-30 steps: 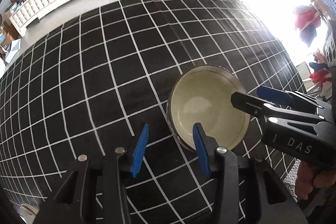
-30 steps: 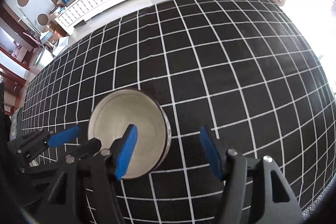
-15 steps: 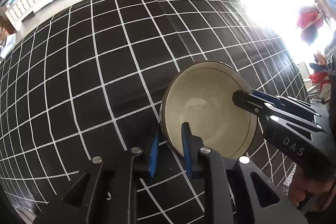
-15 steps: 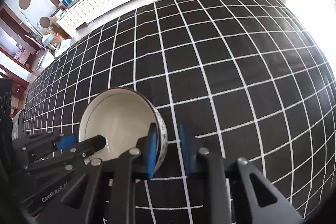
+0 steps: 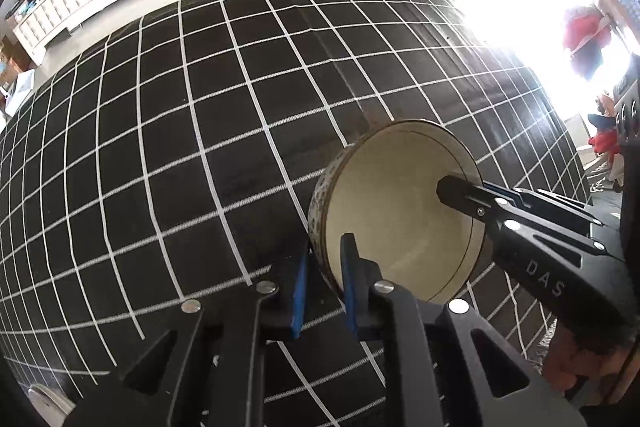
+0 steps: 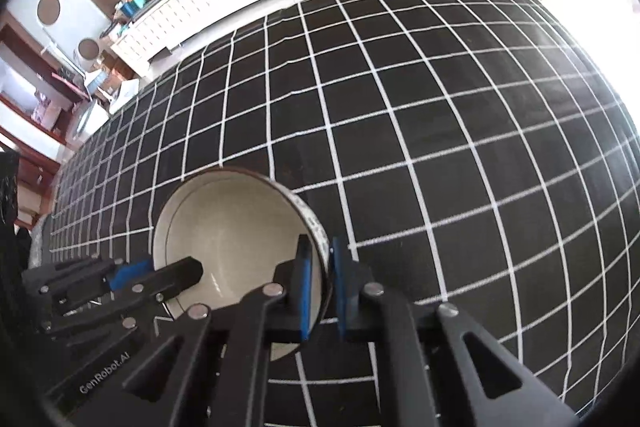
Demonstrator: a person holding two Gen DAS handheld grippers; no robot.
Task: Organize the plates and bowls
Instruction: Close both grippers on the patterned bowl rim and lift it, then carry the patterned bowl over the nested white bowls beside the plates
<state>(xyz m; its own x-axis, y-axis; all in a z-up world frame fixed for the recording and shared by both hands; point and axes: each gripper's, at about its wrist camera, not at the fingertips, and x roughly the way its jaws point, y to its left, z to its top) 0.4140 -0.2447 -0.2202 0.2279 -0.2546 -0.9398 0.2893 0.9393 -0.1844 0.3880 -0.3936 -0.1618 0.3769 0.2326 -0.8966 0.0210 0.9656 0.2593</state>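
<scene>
So compared to a second ago, the big change is both sets of tongs went from wide open to clamped on the bowl (image 5: 400, 211). The black cloth with the white grid (image 5: 200, 107) covers basically the whole table and the bowl sits on it, down near the lower right of the left wrist view and lower left of the right wrist view. Before, the bowl lay flat with its mouth straight up; now it looks tipped a bit, with the patterned outer wall showing on one side, and the opening faces up and slightly toward the cameras. It's round, so no real long axis to speak of. The left gripper (image 5: 324, 291) has its blue pads pinched on the near rim, one pad inside, one outside. The right gripper (image 6: 320, 287) is doing the same on the opposite rim, and its jaws are closing the last little bit onto that wall. Each view shows the other gripper biting the far side of the rim.
</scene>
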